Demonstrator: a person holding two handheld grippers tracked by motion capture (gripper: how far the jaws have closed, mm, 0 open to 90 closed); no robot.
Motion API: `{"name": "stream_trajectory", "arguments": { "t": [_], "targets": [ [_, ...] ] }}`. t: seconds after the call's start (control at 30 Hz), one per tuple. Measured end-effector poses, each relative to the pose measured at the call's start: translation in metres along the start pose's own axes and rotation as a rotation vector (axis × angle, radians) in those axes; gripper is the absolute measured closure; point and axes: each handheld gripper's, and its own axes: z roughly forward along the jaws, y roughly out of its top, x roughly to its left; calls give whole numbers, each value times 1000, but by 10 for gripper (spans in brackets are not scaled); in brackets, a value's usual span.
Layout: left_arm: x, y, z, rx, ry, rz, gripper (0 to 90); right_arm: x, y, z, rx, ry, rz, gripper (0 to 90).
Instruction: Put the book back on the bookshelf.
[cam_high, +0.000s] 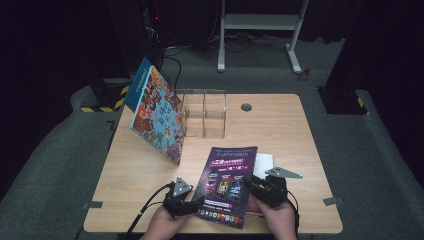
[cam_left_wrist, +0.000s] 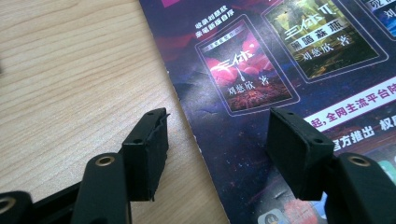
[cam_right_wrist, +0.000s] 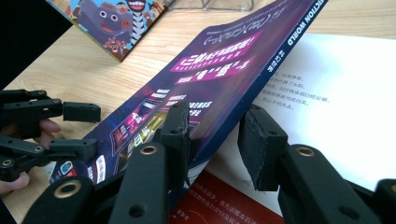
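A purple magazine (cam_high: 227, 185) (cam_left_wrist: 261, 60) (cam_right_wrist: 210, 79) lies near the table's front edge, its spine side raised off a white printed page (cam_high: 264, 162) (cam_right_wrist: 336, 93). My right gripper (cam_high: 252, 189) (cam_right_wrist: 215, 135) is open. One jaw is over the cover and the other is under the raised spine, with a gap left between them. My left gripper (cam_high: 197, 204) (cam_left_wrist: 217, 140) (cam_right_wrist: 74, 130) stands open across the magazine's left edge, one jaw over the wood and one over the cover.
A colourful picture book (cam_high: 155, 112) (cam_right_wrist: 116, 23) leans against a clear acrylic holder (cam_high: 205, 112) at the back left of the wooden table (cam_high: 280, 130). A red sheet (cam_right_wrist: 219, 205) lies under the white page. A round grommet (cam_high: 246, 107) sits at the back.
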Motion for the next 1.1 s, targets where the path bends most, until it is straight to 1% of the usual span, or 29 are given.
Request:
{"name": "stream_trajectory", "arguments": {
  "t": [0.07, 0.1, 0.2, 0.23, 0.3, 0.33, 0.37, 0.43, 0.53, 0.67, 0.7, 0.77, 0.9, 0.97, 1.07, 1.1],
  "targets": [
    [0, 0, 0, -1, 1, 0, 389, 1, 1, 0, 17, -8, 30, 646],
    [0, 0, 0, -1, 1, -1, 389, 1, 1, 0, 22, -12, 35, 648],
    [0, 0, 0, 0, 1, -3, 389, 3, 1, 0, 26, -22, 33, 649],
    [-1, 0, 0, -1, -2, -13, 389, 2, 1, 0, 28, -21, 29, 649],
    [0, 0, 0, -1, 0, -9, 390, 1, 1, 1, 29, -20, 27, 648],
    [0, 0, 0, -1, 0, -10, 389, -1, -1, 1, 32, -14, 42, 649],
    [-1, 0, 0, -1, -2, -13, 389, -2, -1, 1, 30, -10, 44, 650],
    [-1, -1, 0, -1, -2, -14, 389, -3, -2, 1, 20, -1, 39, 659],
    [0, -1, 0, -3, 0, -13, 389, -4, -2, 1, 8, 19, 49, 675],
    [0, -1, 0, -3, -1, -15, 388, -3, -3, 1, 0, 18, 45, 688],
    [0, -1, -1, -3, 2, -9, 387, -3, -3, 1, 0, 20, 47, 692],
    [0, -1, -1, -3, -2, -14, 387, -2, -3, 1, -2, 21, 47, 703],
    [1, -1, -1, -2, -4, -13, 379, 1, -2, 0, -23, 35, 45, 732],
    [1, -1, -1, -1, -3, -15, 368, 4, -1, -1, -42, 46, 37, 749],
    [1, -1, -2, 1, -2, -16, 349, 8, -1, -4, -70, 82, 51, 779],
    [2, -2, -2, 2, -1, -26, 342, 10, 0, -4, -80, 89, 48, 789]
  ]
}}
